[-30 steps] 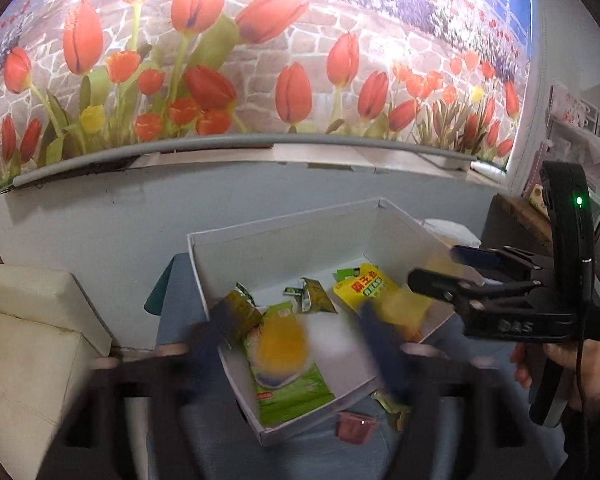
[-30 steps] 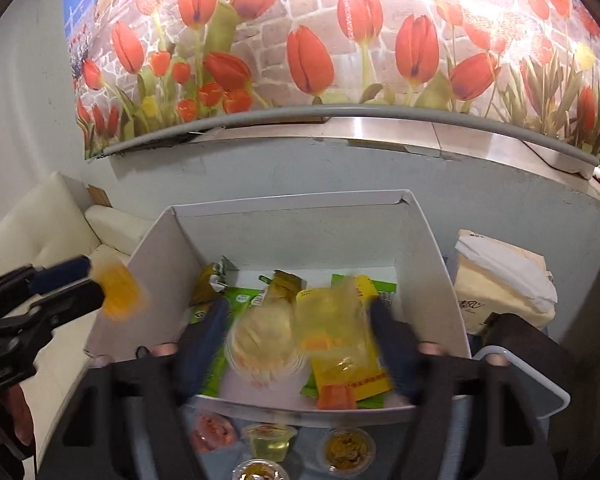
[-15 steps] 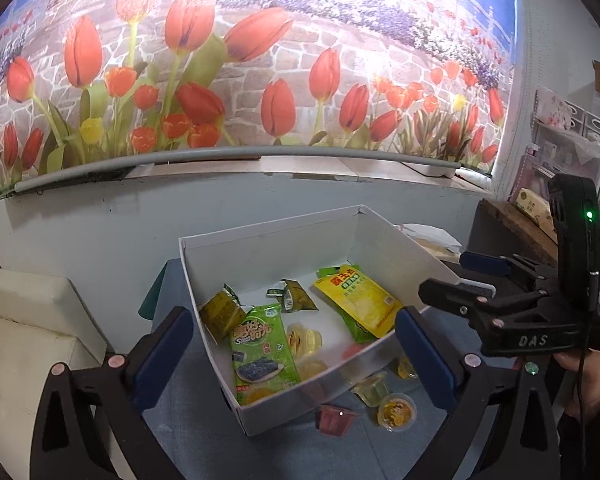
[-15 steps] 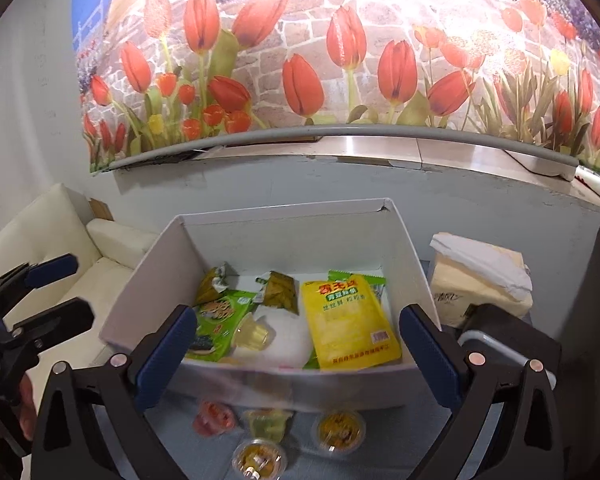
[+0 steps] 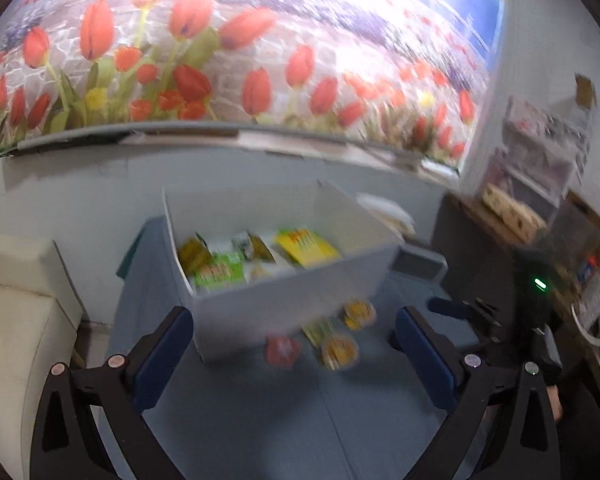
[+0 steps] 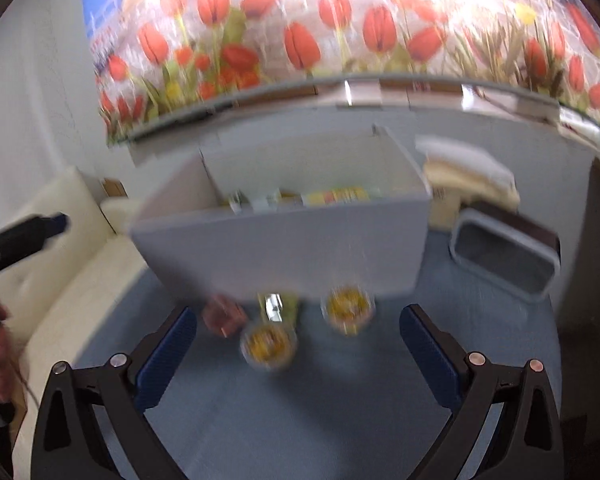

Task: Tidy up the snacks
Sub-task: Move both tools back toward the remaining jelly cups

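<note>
Left wrist view: left gripper (image 5: pixel 294 344) has both jaws spread wide, nothing between the pads. Its blue fingers (image 5: pixel 162 350) frame the near corner of the white box (image 5: pixel 288 304), which stands on the blue cloth (image 5: pixel 268 420) ahead of the tips. Inside the box lie a green packet (image 5: pixel 218 274), a yellow packet (image 5: pixel 306 243) and smaller pouches, blurred. Four snack cups sit on the cloth just outside the box's near wall, ahead of the fingertips and between their lines: a red cup (image 5: pixel 282 351), a green cup (image 5: pixel 320 330) and two yellow cups (image 5: pixel 339 351) (image 5: pixel 359 313). None touches a finger. The right gripper (image 5: pixel 456 310) shows at the right edge, dark, with a green light on its body. A cream sofa (image 5: pixel 16 320) stands to the left.

Right wrist view: right gripper (image 6: pixel 298 344) is likewise fully released and empty. The box (image 6: pixel 292 252) fills the middle ahead of the fingers (image 6: pixel 430 354); only the tops of the packets show over its wall. The cups lie close before the box and between the finger lines, clear of both pads: red cup (image 6: pixel 224 316) nearest the left finger, one yellow cup (image 6: pixel 269 345) central, another (image 6: pixel 348 308) to its right, the green cup (image 6: pixel 278 304) behind them against the box. The image is blurred. A grey bin (image 6: pixel 504 256) stands to the right on the cloth (image 6: pixel 300 420). The left gripper (image 6: pixel 28 232) appears at the left edge, over the sofa (image 6: pixel 60 264).
</note>
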{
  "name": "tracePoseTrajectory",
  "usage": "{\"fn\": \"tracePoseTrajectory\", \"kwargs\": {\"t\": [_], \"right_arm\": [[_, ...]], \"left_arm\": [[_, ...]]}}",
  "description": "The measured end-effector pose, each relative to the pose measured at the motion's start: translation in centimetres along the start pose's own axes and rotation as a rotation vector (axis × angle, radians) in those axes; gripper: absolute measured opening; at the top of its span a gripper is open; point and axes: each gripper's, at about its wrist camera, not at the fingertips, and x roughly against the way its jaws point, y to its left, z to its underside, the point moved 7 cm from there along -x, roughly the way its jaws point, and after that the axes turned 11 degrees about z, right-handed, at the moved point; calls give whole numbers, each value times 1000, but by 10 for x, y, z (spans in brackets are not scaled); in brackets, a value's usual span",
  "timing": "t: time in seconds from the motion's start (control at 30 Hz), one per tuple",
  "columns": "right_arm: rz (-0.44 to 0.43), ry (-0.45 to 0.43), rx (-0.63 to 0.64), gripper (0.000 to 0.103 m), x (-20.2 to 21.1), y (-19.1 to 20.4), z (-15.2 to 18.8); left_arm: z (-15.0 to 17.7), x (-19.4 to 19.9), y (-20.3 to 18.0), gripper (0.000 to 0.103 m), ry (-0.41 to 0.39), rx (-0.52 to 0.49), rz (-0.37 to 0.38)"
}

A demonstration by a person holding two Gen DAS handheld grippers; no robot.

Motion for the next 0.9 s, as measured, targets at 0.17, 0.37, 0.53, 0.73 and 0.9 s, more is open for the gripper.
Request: {"fn": "tracePoseTrajectory", "kwargs": {"t": [0.17, 0.37, 0.53, 0.73, 0.9], "right_arm": [[8, 25, 8, 103, -10, 3, 19], [50, 27, -26, 103, -24, -11, 10], [115, 83, -64, 103, -55, -24, 3], [115, 125, -88, 103, -85, -26, -3], [114, 144, -63, 94, -102, -21, -5]], "left_arm": [[35, 3, -25, 103, 49, -29, 16], [64, 1, -39, 103, 116, -18, 49], [75, 3, -41, 103, 127, -32, 59], [81, -8, -33, 103, 160, -39, 42], [87, -21, -28, 103, 195, -14, 32]]}}
